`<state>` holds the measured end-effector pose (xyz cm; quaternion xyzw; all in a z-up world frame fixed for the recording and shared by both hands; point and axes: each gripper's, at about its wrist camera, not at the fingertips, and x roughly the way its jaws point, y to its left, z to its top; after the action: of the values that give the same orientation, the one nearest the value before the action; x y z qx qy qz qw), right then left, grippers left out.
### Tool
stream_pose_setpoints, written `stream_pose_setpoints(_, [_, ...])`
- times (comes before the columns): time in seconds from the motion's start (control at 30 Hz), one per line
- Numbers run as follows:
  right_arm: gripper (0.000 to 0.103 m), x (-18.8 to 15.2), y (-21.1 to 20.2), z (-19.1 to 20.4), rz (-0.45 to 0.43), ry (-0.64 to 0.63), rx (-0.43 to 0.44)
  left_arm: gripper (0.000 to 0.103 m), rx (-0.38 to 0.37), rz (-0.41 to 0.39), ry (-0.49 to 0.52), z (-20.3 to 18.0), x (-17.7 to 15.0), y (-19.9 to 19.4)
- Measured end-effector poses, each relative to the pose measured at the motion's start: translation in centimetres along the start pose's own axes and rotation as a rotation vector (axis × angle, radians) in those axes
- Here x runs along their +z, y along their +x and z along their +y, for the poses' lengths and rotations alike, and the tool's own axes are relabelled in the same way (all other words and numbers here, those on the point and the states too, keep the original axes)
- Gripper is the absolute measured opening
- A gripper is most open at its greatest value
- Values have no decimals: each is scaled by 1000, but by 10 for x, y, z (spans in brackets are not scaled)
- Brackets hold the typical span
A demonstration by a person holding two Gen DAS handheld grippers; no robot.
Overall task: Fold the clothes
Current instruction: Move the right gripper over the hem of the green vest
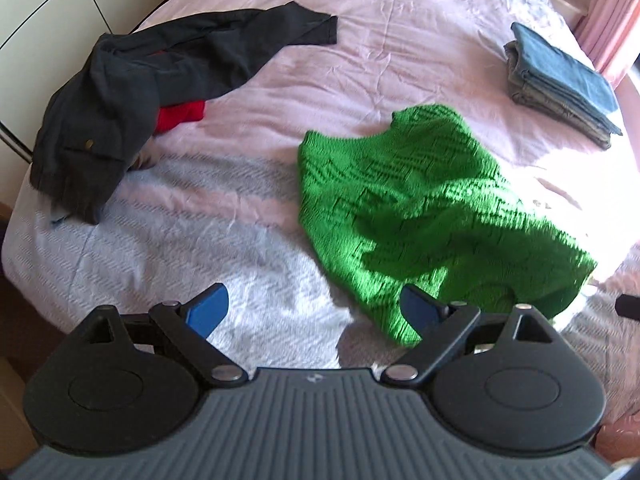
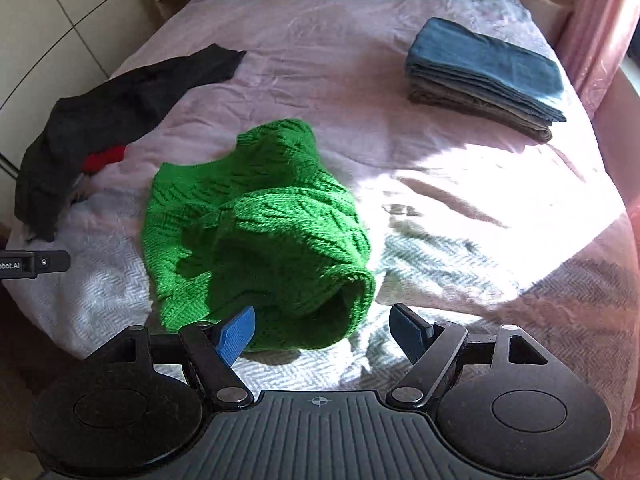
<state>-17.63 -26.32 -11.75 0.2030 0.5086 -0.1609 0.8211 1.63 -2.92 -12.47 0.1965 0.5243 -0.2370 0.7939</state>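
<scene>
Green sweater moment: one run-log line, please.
left tool open | right tool open | green sweater crumpled, unheld | folded stack done | dark pile waiting

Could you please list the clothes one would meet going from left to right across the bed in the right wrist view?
dark garment → green knitted sweater → stack of folded clothes

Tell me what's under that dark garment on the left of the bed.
A red garment pokes out from beneath the dark garment, on the side facing the green sweater. Only that red edge shows; the rest, and anything else under it, is covered.
</scene>
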Motion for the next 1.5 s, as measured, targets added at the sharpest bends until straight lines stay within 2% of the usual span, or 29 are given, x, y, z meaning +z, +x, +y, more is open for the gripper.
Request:
stream_pose_setpoints(0.1, [77, 0, 2, 8, -7, -27, 21, 91, 5, 1, 19, -3, -6, -5])
stream_pose_setpoints(0.33, [77, 2, 1, 20, -32, 5, 1, 91, -7, -23, 89, -4, 2, -8])
stream_pose_setpoints(0.63, [77, -4, 12, 73, 0, 12, -45, 91, -37, -25, 186, 22, 13, -5])
stream_pose_setpoints(0.97, [77, -29, 25, 110, 34, 103, -111, 91, -95, -1, 288, 51, 7, 11])
stream_pose_setpoints(1.3, [77, -39, 27, 128, 39, 134, -165, 91, -120, 8, 308, 74, 4, 23])
stream_pose_setpoints(1.5, [77, -38, 41, 136, 29, 85, -179, 91, -101, 32, 290, 87, 6, 47])
